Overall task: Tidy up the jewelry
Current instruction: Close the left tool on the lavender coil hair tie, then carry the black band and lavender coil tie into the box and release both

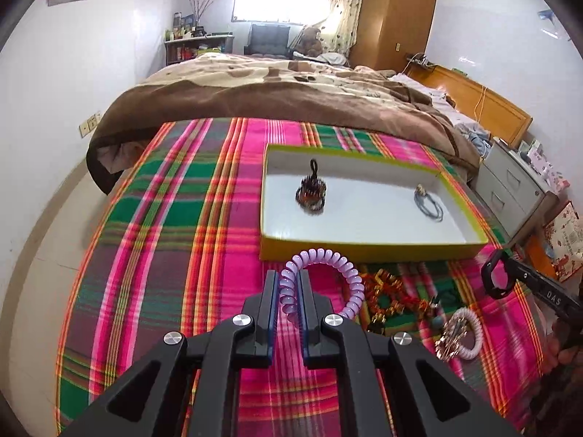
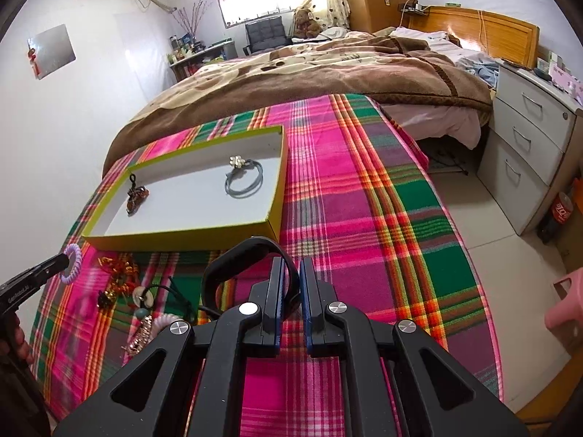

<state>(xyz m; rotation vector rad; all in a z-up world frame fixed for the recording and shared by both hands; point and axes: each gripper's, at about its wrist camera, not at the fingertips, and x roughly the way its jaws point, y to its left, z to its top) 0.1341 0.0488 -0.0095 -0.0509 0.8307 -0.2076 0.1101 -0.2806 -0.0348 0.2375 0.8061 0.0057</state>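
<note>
My left gripper [image 1: 290,284] is shut on a lilac spiral hair tie [image 1: 339,273], held just before the near wall of the yellow-rimmed white tray [image 1: 364,245]; it also shows in the right wrist view [image 2: 71,258]. My right gripper [image 2: 292,273] is shut on a black band [image 2: 233,258], seen too in the left wrist view [image 1: 493,273]. The tray [image 2: 182,236] holds a brown beaded piece [image 1: 310,191] and a grey hair tie with a charm [image 1: 428,202]. More jewelry lies on the plaid cloth: a red-gold piece [image 1: 386,291] and a white spiral tie with a clip [image 1: 461,333].
The plaid cloth [image 1: 182,218] covers the work surface at the foot of a bed with a brown blanket [image 1: 291,98]. White drawers [image 2: 528,138] and a cola bottle [image 2: 559,211] stand right. A pink stool [image 2: 566,302] is on the floor.
</note>
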